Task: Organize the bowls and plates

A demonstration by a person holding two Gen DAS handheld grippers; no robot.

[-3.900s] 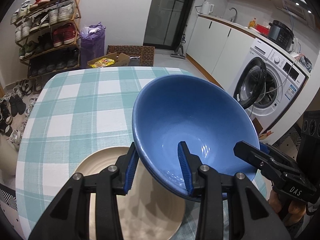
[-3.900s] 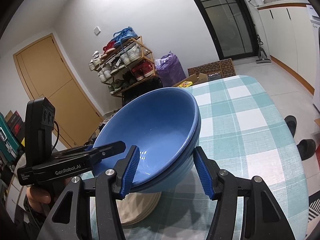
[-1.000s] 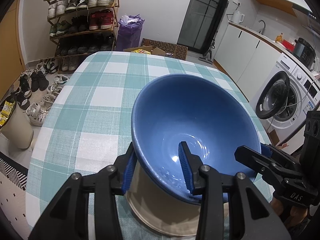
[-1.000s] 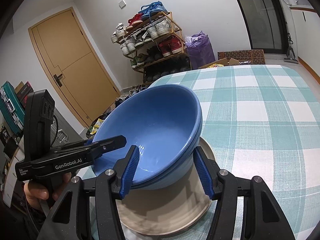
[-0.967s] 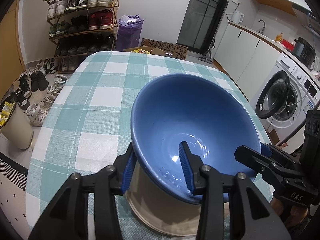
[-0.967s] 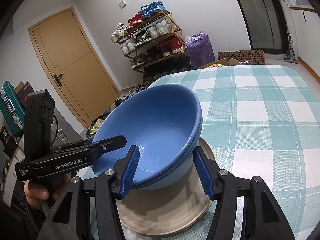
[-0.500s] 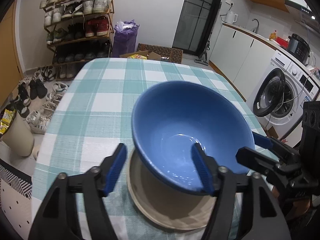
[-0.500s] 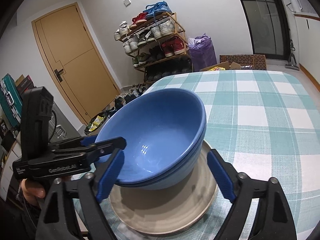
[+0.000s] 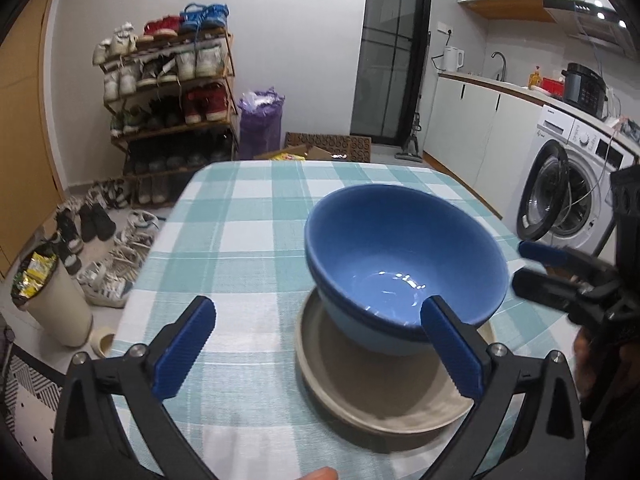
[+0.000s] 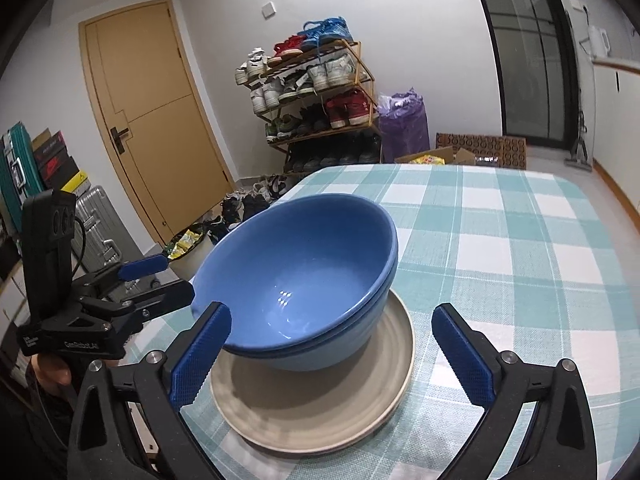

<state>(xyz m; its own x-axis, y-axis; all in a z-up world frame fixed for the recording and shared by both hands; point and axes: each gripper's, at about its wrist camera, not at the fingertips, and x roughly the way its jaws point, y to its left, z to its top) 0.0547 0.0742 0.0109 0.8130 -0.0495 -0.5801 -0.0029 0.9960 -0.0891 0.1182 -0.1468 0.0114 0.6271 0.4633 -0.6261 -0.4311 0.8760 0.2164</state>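
Two nested glossy blue ceramic bowls (image 9: 404, 264) sit tilted on a round beige ceramic plate (image 9: 384, 392) on the teal-and-white checked table (image 9: 240, 216), just ahead of both tools. The left tool (image 9: 320, 354) and the right tool (image 10: 332, 354) (each has just been opening) stand spread wide, pads off the bowls and gripping nothing.

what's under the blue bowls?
The nested blue bowls sit on a beige plate, which lies on the checked tablecloth. The plate's centre beneath the bowls is covered, so anything there is hidden.
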